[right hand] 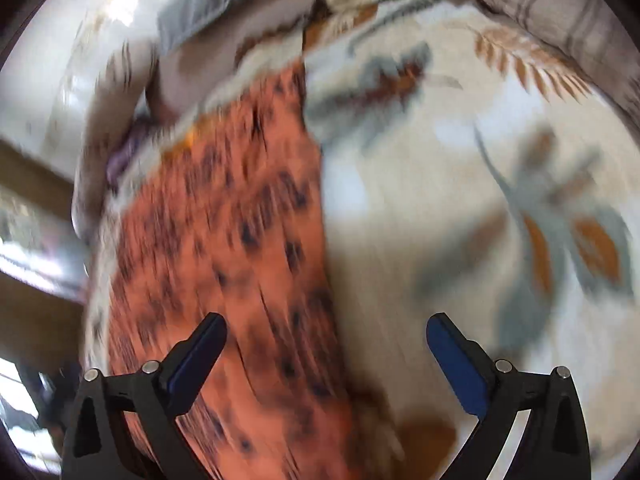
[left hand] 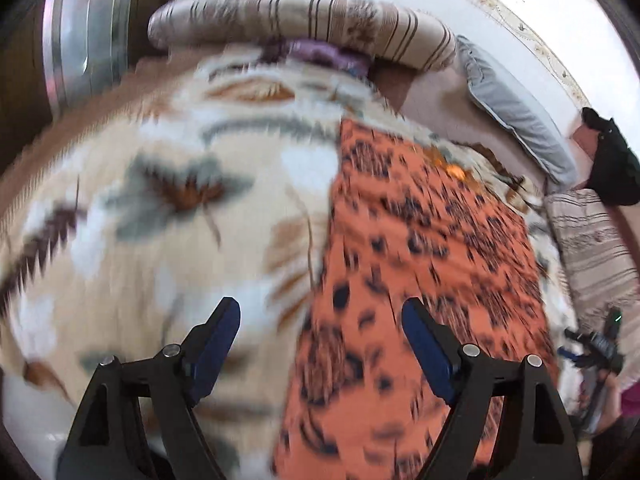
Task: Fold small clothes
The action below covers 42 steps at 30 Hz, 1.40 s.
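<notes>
Both views are smeared with motion blur, so fine detail is lost. An orange cloth (left hand: pixel 420 264) with dark spots lies flat as a long strip on a cream blanket (left hand: pixel 168 200) printed with grey and brown leaves, spread over a bed. In the left wrist view the cloth runs from 6 o'clock up toward 1 o'clock; the left claw (left hand: pixel 320 316) hangs above it wide open with nothing between its blue pads, its right finger over the cloth and its left over the blanket. In the right wrist view the cloth (right hand: pixel 240 240) runs from 7 o'clock toward 12 o'clock, and the right claw (right hand: pixel 326 332) is likewise spread wide and empty, straddling the cloth's right edge. A striped bolster (left hand: pixel 304 24) lies at 12 o'clock in the left view, a grey pillow (left hand: pixel 516 112) at 2 o'clock.
</notes>
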Available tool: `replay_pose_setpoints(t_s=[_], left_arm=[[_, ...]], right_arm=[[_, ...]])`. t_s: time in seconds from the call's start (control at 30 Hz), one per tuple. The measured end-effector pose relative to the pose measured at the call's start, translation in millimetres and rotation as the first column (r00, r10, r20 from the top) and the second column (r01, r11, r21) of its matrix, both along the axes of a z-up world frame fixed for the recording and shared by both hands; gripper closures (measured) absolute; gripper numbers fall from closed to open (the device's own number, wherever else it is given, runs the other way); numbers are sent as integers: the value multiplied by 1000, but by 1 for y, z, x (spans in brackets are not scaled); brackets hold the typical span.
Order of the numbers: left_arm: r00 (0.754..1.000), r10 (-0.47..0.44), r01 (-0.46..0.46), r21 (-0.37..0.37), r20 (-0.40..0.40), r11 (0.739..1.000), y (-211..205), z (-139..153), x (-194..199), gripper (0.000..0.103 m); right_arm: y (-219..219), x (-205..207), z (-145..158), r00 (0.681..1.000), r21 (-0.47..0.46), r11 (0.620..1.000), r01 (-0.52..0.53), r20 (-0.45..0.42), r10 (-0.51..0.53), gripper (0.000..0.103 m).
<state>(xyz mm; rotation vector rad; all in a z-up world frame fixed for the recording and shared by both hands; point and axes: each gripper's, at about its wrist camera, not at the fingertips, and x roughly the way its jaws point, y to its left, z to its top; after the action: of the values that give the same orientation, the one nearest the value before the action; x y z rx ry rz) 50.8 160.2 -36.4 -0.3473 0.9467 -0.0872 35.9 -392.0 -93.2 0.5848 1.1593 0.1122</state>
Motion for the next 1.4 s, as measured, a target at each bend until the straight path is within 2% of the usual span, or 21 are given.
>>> replay_pose_setpoints(t_s=[0.1,0.17,0.23,0.37,0.57,0.63,0.77,0.9,0.93,0.97,1.0,1.03,1.1,1.17,1.2,1.33,1.4], left_arm=[[1000,-24,23,-31,-18,999,1,-6,-24,20],[999,-28,26,-50,-37,998,2,-12,-38,20],[998,-20,13,-104,-68,995,6,-19,-46,20],[989,-12,-22,-229,-148,973,17,-37,-52,20],[971,-27,-57,-343,-236,938,13,-62,-47,20],[962,-25,-72,-342,-273,937,12,-68,-47,20],[959,-48,-50,-333,-280,942,3,-71,-47,20],[953,-31,-61,-291,-302,955,0,-76,-44,26],[951,-25,-62,-270,-307,961,-1,-77,-43,38],[949,-20,-63,-250,-314,966,-1,-77,-42,55],[947,-13,-64,-227,-320,972,-1,-77,-42,67],[947,-19,-59,-232,-322,971,2,-78,-42,94],[948,-29,-61,-268,-318,961,7,-78,-43,95],[952,-28,-53,-253,-306,966,8,-75,-44,95],[954,-27,-51,-249,-299,967,7,-73,-45,95],[962,-63,5,-215,-265,976,-3,-62,-42,93],[960,-38,-13,-182,-277,983,-4,-65,-40,71]], right_arm=[[-3,-49,-4,1000,130,991,-11,-15,13,2],[-3,-69,-5,1000,172,985,-1,-31,6,2],[-2,-86,-9,999,219,976,4,-50,7,2],[-10,-87,-15,998,248,968,25,-60,-10,3],[-13,-85,-19,998,256,966,37,-67,-20,20],[-10,-83,-19,998,265,964,32,-64,-15,25],[-10,-87,-20,998,274,961,31,-65,-14,34],[-10,-86,-23,997,290,957,28,-74,-7,36],[-8,-85,-24,997,287,958,22,-80,1,36],[-7,-84,-24,996,281,960,15,-86,10,36],[-4,-82,-24,995,269,963,8,-95,19,36],[-3,-81,-24,995,259,966,2,-100,25,37],[-1,-80,-23,993,236,972,-5,-110,32,43],[-1,-81,-24,992,229,973,-1,-119,29,65],[0,-81,-27,991,239,971,-5,-127,37,83],[3,-81,-26,991,231,973,-24,-123,54,85],[-1,-80,-30,991,272,962,-3,-129,39,82]])
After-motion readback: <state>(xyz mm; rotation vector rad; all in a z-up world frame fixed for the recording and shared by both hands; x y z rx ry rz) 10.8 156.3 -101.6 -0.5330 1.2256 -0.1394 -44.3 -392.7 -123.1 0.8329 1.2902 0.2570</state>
